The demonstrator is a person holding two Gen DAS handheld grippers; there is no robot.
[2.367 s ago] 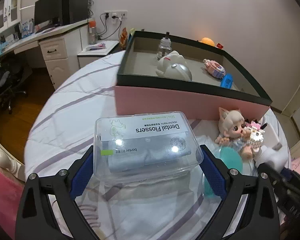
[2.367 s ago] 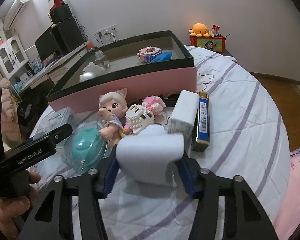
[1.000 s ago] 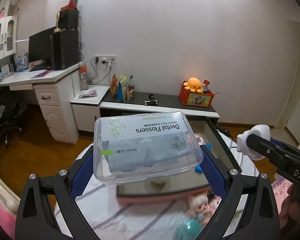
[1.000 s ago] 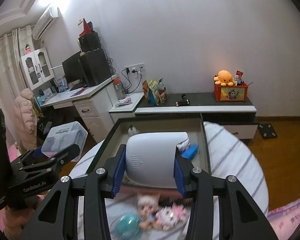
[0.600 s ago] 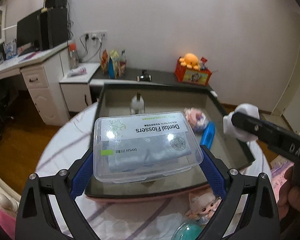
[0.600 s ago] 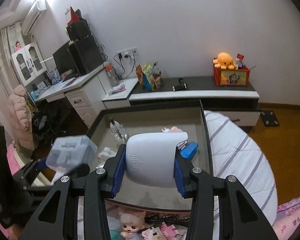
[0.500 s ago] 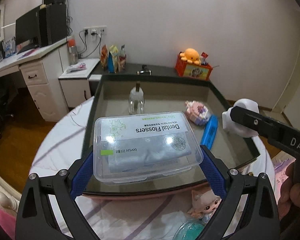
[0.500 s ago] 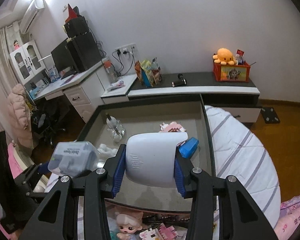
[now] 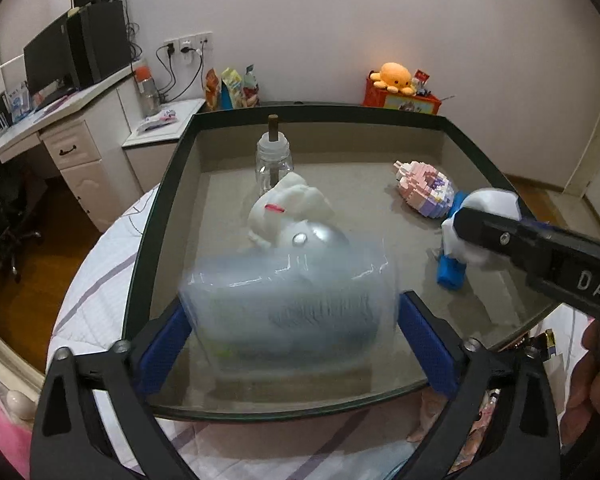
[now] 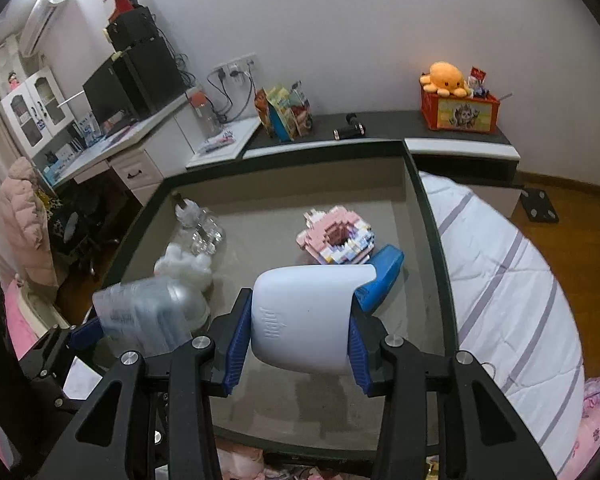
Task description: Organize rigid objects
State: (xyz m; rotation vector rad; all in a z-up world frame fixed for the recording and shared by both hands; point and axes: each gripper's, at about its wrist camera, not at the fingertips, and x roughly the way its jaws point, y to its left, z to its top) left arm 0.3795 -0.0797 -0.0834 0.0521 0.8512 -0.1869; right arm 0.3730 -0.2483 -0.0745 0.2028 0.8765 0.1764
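Observation:
My left gripper (image 9: 292, 320) has opened over the near part of the big dark-rimmed box (image 9: 164, 184). The clear dental flossers box (image 9: 292, 300) is blurred between the blue pads (image 9: 166, 340), dropping free; it also shows in the right wrist view (image 10: 144, 316). My right gripper (image 10: 300, 332) is shut on a white rounded device (image 10: 304, 316), held above the box floor near its right side. In the left wrist view that device (image 9: 488, 208) shows at the right.
Inside the box are a clear bottle (image 9: 274, 160), a white toy with a silver dome (image 9: 296, 216), a pink block model (image 10: 336, 240) and a blue object (image 10: 382, 276). The box (image 10: 428, 216) sits on a striped bed (image 10: 500, 280). A doll (image 9: 428, 420) lies in front of it.
Both grippers have come down over the box. My left gripper has opened and the dental flossers box has tipped and is falling out of it. My right gripper still holds the white device.

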